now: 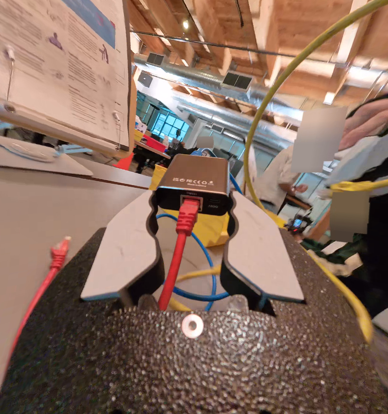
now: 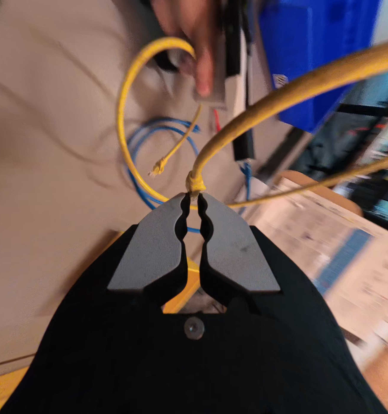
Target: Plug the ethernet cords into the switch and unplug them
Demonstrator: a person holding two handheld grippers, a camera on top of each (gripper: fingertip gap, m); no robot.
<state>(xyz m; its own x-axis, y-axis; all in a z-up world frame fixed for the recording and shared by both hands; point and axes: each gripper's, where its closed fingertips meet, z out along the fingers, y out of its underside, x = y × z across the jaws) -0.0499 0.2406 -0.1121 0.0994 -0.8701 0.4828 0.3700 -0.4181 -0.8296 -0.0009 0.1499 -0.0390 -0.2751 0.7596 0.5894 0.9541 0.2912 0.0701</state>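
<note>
Between your left gripper's (image 1: 191,201) fingertips sits the switch (image 1: 194,177), clamped and lifted off the table (image 1: 42,201), a red cord (image 1: 179,246) plugged into its near port. Your right gripper (image 2: 194,197) pinches a yellow cord's plug (image 2: 195,186), blue cord (image 2: 143,139) coiled below.

So the switch (image 1: 191,177) sits between the left gripper (image 1: 191,209) fingers, one cord (image 1: 177,253) plugged into its near face, spare plug (image 1: 59,248) lying left on the table (image 1: 20,212).

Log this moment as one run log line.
left gripper: shut on switch | red cord: plugged in | right gripper: shut on yellow plug
</note>
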